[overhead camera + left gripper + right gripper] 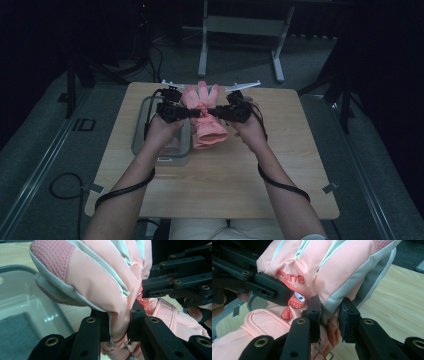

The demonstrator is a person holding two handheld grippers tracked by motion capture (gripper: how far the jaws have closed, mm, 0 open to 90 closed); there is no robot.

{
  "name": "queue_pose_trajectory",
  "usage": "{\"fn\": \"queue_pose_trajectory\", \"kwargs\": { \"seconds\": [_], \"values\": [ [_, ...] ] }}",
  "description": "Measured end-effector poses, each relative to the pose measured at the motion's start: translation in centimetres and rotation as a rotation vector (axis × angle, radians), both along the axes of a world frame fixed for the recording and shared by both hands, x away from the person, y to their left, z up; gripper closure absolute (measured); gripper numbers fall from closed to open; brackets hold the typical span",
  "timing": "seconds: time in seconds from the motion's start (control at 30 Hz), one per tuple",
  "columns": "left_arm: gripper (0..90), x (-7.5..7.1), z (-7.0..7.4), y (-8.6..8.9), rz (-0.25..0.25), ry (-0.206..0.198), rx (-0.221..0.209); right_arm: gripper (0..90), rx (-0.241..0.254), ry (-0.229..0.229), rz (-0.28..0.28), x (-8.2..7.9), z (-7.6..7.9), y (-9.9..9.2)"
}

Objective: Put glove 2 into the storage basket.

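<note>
near edge of the light wooden table [215, 195]: just both forearms coming in, cables trailing.

mid-table: padded pink ski glove with grey trim [204, 112] is lifted off the top, held between both tongs. left gripper [192, 113] pinches its left side, jaws clamped on a fold of fabric at the wrist area [117, 322]. right gripper [214, 112] pinches the opposite side, jaws squeezing the grey-edged seam [329, 312]. neither is spread; both bite cloth, tips nearly meeting across the glove's narrow waist.

key relation: glove's long axis runs near-to-far, cuff toward the person, fingers toward the far edge. tongs come at it crosswise from left and right, so both hands are equally close. cuff droops below the grip line.

left of the glove: clear rectangular plastic container [145, 145], sits under the left hand near the left edge, glove just beside it, not inside. my read: next move is a sideways carry left over that bin.

far edge: pale metal brackets [243, 86] behind the glove fingers.
</note>
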State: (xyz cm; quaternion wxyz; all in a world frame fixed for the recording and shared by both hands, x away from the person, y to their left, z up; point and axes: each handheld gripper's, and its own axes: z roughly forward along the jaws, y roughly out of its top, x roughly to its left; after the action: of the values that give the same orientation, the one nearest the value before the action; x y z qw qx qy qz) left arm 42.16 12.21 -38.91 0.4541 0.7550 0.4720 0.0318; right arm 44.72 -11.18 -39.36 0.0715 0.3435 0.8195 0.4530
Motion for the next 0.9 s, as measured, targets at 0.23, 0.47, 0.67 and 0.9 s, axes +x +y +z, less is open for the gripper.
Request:
{"fn": "queue_pose_trajectory", "kwargs": {
  "seconds": [0.23, 0.47, 0.67, 0.9],
  "values": [
    [75.5, -0.5, 0.8, 2.7, 0.044, -0.006, 0.008, 72.9, 0.004, -0.009, 0.034, 0.3, 0.7, 3.2],
    [75.5, -1.0, 1.1, 5.6, 0.089, -0.007, 0.015, 72.9, -0.001, -0.014, 0.065, 0.6, 1.0, 6.3],
    [75.5, -1.3, 0.6, 8.3, 0.127, 0.012, 0.03, 73.0, -0.006, -0.001, 0.1, 1.1, 0.5, 9.3],
    [75.5, -0.7, -0.6, 10.2, 0.153, 0.022, 0.025, 73.0, -0.029, 0.006, 0.118, 2.0, -0.4, 11.7]
  ]
}}
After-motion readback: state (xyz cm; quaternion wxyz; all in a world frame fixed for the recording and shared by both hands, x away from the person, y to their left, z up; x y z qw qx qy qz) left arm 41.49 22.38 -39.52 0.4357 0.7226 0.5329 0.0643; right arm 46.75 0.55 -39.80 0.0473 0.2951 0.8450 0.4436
